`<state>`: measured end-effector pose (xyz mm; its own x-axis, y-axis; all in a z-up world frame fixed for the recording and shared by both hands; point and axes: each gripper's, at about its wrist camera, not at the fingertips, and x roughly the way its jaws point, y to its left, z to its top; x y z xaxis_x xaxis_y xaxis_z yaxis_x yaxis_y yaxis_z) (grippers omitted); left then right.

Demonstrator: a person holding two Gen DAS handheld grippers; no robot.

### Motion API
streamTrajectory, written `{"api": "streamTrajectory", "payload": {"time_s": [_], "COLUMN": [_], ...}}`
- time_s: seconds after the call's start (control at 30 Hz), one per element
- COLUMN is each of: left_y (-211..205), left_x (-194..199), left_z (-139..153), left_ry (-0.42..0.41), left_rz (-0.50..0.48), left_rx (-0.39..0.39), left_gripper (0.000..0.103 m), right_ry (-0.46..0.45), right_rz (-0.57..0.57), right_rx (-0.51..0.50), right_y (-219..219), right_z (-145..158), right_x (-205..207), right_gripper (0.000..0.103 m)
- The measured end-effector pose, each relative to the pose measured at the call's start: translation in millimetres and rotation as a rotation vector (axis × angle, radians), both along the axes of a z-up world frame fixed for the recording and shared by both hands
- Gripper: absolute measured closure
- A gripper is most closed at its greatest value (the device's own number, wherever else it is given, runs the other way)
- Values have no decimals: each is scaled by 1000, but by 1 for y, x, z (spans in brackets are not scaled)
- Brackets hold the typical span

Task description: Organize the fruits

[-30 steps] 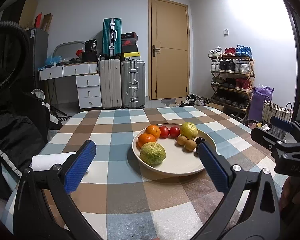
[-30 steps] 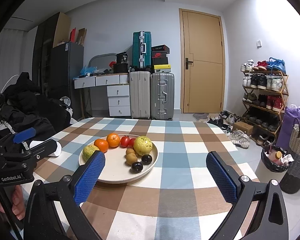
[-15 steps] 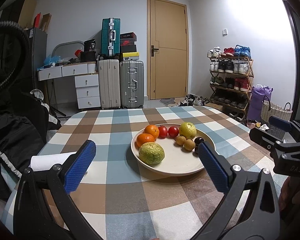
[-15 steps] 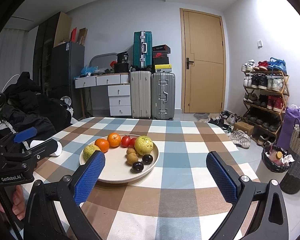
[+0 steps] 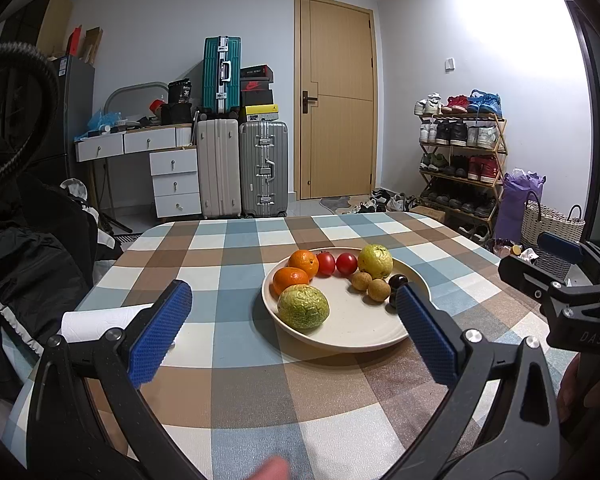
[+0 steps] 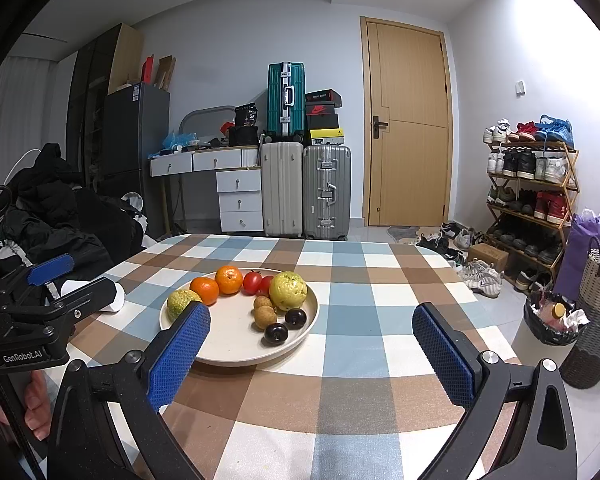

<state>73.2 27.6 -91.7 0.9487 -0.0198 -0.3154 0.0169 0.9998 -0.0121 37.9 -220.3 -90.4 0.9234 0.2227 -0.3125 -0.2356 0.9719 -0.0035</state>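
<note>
Barely anything has shifted since a second ago: both views sit a touch differently on the plate, and no fruit has changed place. On the checked worktop the cream plate stands near the middle, with open cloth all round it and the far and right edges well apart from it; a white paper roll lies near the left edge. All the fruit lies on the plate, grouped by kind along the back: a green bumpy fruit, a yellow-green guava, two oranges, two tomatoes, two brown longans and two dark plums. Sorting looks done or nearly so; what remains I cannot tell. Left tongs and right tongs both hover above the near cloth, spread wide and empty.
</note>
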Motion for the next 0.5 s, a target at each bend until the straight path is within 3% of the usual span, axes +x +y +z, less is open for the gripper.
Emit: {"api": "streamTrajectory", "payload": {"time_s": [0.5], "left_y": [0], "left_x": [0], "left_z": [0], "left_ry": [0], "left_rz": [0], "left_rx": [0], "left_gripper": [1], "right_ry": [0], "right_rz": [1], "right_rx": [0], "right_y": [0], "right_z": [0], "right_x": [0], "right_gripper": [0]}}
